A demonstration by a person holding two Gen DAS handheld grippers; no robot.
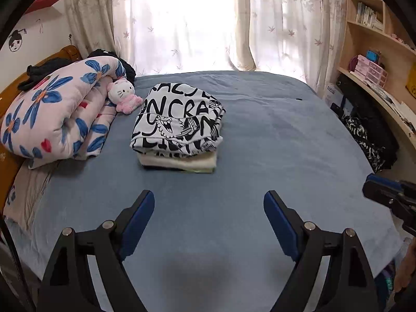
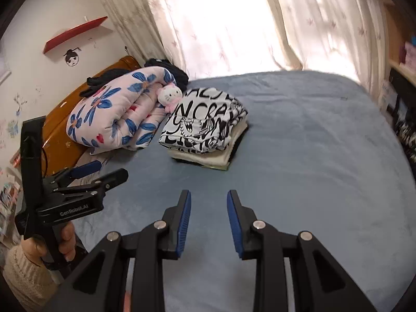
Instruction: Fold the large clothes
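Observation:
A folded white garment with black lettering lies on top of a stack of folded clothes on the blue bed. The stack also shows in the right wrist view. My left gripper is open wide and empty, above the bed in front of the stack. It also shows from the side in the right wrist view. My right gripper is open and empty, above the bed in front of the stack. Its tip shows at the right edge of the left wrist view.
A rolled floral quilt and a Hello Kitty plush lie left of the stack by the wooden headboard. Curtains hang behind the bed. Shelves and dark bags stand at the right.

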